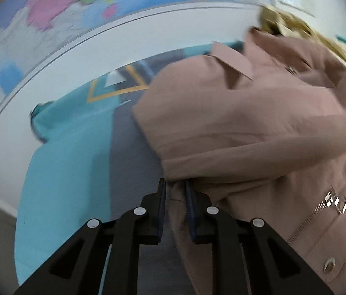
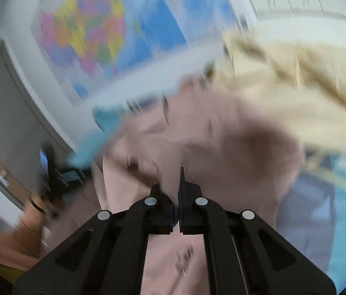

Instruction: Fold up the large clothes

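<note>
A dusty-pink jacket (image 1: 246,123) with a collar, a zip pocket (image 1: 320,209) and a snap button lies bunched on a teal and grey cover (image 1: 69,159). My left gripper (image 1: 175,186) is at the jacket's lower left edge, shut on a fold of its pink cloth that runs between the pads. In the blurred right wrist view the same jacket (image 2: 222,147) fills the middle. My right gripper (image 2: 173,184) sits over it with its jaws together. The blur hides whether any cloth is pinched there.
A cream garment (image 2: 295,86) is heaped behind the jacket, also seen as a cream garment (image 1: 283,22) at top right. A coloured wall map (image 1: 74,0) hangs behind. An orange sleeve (image 2: 1,241) shows at lower left. The cover's edge (image 1: 35,115) drops off at the left.
</note>
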### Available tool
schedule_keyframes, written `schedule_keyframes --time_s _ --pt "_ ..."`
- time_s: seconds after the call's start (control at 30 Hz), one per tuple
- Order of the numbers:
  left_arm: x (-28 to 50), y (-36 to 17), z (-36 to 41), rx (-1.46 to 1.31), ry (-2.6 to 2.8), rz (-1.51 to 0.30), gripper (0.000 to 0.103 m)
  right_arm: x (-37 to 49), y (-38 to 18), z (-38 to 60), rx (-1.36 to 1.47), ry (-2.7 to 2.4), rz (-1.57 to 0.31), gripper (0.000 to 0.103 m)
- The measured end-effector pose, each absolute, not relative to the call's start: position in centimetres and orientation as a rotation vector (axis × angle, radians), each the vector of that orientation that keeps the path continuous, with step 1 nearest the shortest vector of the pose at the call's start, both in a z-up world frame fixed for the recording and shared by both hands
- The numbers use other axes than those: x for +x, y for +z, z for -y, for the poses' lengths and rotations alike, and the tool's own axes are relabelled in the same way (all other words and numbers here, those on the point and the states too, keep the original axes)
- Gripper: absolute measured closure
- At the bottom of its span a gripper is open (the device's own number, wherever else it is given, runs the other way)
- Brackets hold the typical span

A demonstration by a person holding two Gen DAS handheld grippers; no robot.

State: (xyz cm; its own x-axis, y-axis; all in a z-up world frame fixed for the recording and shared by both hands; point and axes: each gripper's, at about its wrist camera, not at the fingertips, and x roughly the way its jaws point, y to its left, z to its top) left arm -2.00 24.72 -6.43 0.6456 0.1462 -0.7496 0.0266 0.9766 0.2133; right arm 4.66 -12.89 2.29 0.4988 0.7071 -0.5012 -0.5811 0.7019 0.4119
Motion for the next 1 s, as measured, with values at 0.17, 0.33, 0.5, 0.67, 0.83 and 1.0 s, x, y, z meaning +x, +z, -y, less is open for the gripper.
schedule_keyframes --time_s 0.17,0.33,0.5,0.67,0.83,1.0 --pt "-3.0 -7.2 -23.8 0.276 0.103 -0.877 0.093 6.7 1.7 14.1 0.134 0.735 -0.66 0.096" --pt "-5.0 -5.5 -24.1 0.22 0.002 -0.831 0.088 8.2 -5.1 16.9 0.148 0.585 -0.949 0.073" --pt "-5.8 -2.2 -22.6 0.204 -0.08 -0.726 0.07 5.5 -2.2 20.0 0.274 0.603 -0.828 0.021" --pt "-3.9 -2.3 -18.5 0.273 -0.207 -0.714 0.055 4.4 -2.0 17.4 0.224 0.685 -0.857 0.019" --pt "-0.6 -5.7 -16.5 0.332 -0.151 -0.811 0.056 6.6 -4.1 14.1 0.075 0.601 -0.936 0.069" --pt "0.4 -6.2 -17.7 0.32 -0.05 -0.814 0.062 7.6 -1.1 12.8 -0.007 0.575 -0.796 0.095"
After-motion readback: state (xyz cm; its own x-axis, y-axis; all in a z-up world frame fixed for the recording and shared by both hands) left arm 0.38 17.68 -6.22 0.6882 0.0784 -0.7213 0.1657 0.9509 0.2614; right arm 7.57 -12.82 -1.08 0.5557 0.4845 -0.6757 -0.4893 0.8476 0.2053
